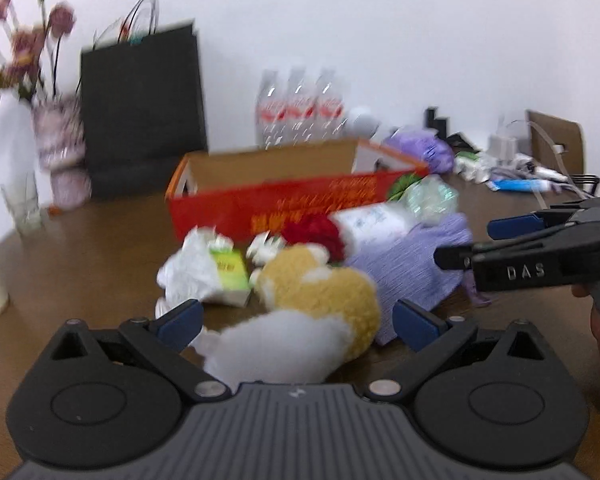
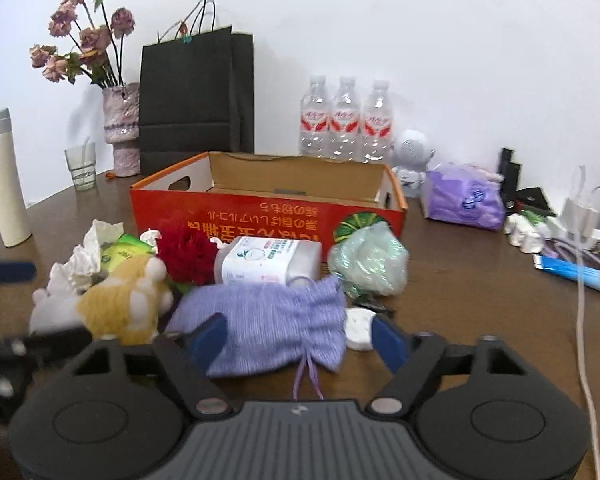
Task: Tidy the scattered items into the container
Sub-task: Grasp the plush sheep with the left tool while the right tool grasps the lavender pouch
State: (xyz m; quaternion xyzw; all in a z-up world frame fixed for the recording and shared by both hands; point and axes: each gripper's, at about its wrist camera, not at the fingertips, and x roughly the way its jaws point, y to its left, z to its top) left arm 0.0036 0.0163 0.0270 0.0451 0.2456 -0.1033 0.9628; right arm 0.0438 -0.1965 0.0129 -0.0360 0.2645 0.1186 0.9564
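Note:
An open red cardboard box (image 1: 276, 204) (image 2: 268, 210) stands on the brown table. In front of it lie a yellow and white plush toy (image 1: 316, 292) (image 2: 120, 304), a purple knit pouch (image 1: 412, 268) (image 2: 272, 320), a red flower (image 2: 188, 258), a white pack (image 2: 268, 260), crumpled tissue with a green packet (image 1: 220, 268) (image 2: 118, 254) and a green mesh ball (image 2: 366, 264). My left gripper (image 1: 296, 320) is open with its jaws around the plush toy. My right gripper (image 2: 300, 338) is open around the near end of the purple pouch; it also shows in the left wrist view (image 1: 500, 248).
A black paper bag (image 2: 198, 100), a vase of dried flowers (image 2: 120, 128), a glass (image 2: 80, 168), a white flask (image 2: 4, 184) and three water bottles (image 2: 346, 120) stand behind the box. A purple tissue pack (image 2: 462, 196), cables, a blue tube (image 2: 576, 274) lie at the right.

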